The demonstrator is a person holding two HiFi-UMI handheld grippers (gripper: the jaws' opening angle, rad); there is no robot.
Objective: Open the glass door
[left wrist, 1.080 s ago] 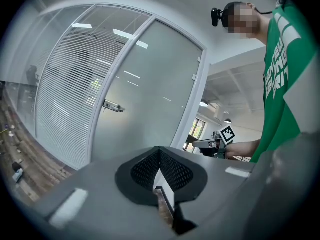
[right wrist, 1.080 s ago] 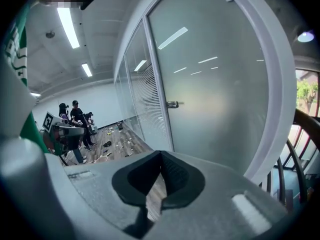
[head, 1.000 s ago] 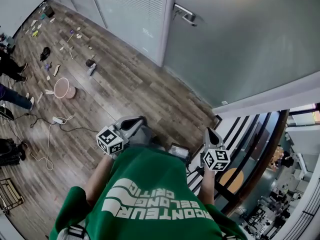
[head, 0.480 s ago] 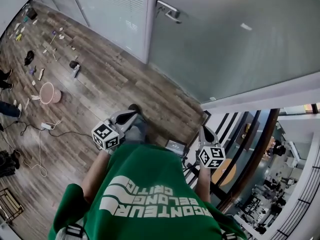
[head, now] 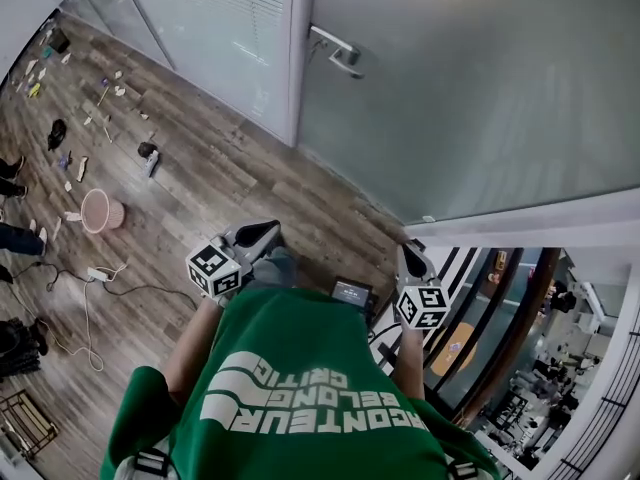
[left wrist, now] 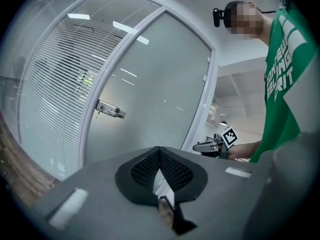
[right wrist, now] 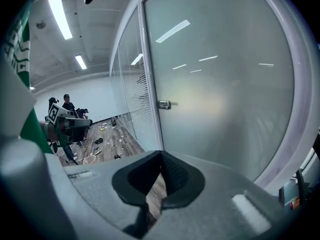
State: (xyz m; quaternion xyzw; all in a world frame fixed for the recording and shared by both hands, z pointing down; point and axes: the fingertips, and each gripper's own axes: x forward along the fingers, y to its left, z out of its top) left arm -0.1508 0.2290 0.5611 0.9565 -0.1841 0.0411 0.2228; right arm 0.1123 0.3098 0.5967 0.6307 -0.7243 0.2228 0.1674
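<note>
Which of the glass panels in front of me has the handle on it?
The plain frosted panel on the right, with the metal lever handle at its left edge. The panel left of it shows horizontal blinds and has no handle.

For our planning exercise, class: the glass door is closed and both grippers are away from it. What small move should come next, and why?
Probably carry the left gripper forward and up toward the lever handle. The glass door looks closed, the handle is untouched, and that gripper hangs well short of it, jaws together and empty.
</note>
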